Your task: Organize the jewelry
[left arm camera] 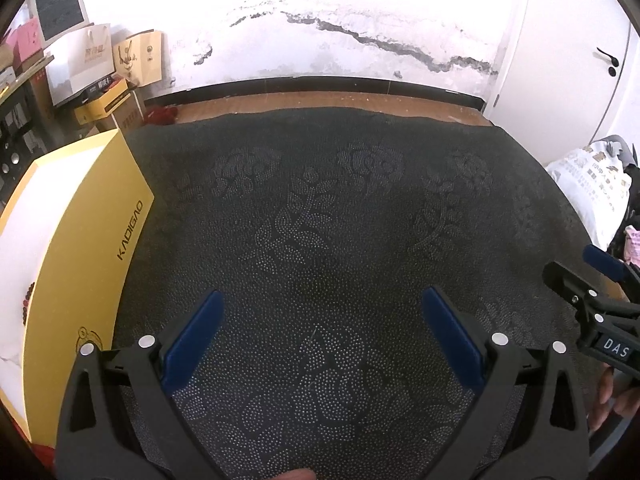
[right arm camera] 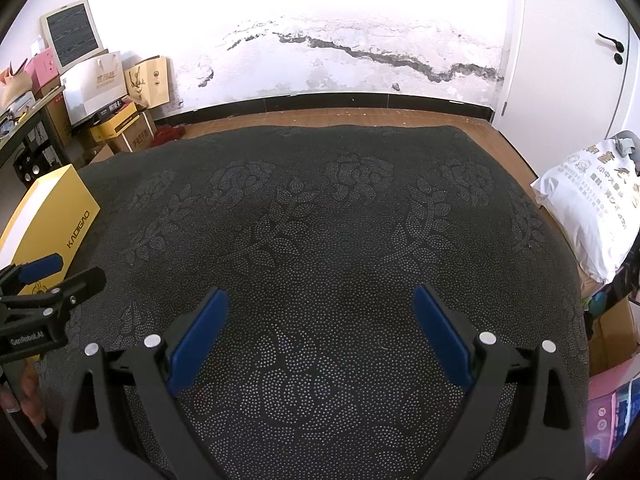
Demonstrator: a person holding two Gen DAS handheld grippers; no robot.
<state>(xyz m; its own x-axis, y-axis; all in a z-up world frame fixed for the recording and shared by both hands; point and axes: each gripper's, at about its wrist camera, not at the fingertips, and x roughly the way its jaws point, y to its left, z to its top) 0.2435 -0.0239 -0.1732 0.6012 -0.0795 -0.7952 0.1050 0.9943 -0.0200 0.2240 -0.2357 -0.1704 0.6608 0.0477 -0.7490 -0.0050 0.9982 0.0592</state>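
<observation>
A cloth (right arm camera: 320, 220) covers the table. On its left edge lies a box (left arm camera: 80, 240) — its long side runs toward the far wall (right arm camera: 340, 60). Both grippers hang over the near part of the cloth, side by side: the left gripper (left arm camera: 320, 316) just beside the box, the right gripper (right arm camera: 320, 312) to its right. Beyond the cloth's far edge a strip of floor (right arm camera: 360, 118) meets the wall. Cartons (right arm camera: 120, 120) and bags (right arm camera: 120, 80) stack in the far left corner; a door (right arm camera: 568, 60) stands at far right, with a sack (right arm camera: 588, 216) before it — off the cloth's right edge.
</observation>
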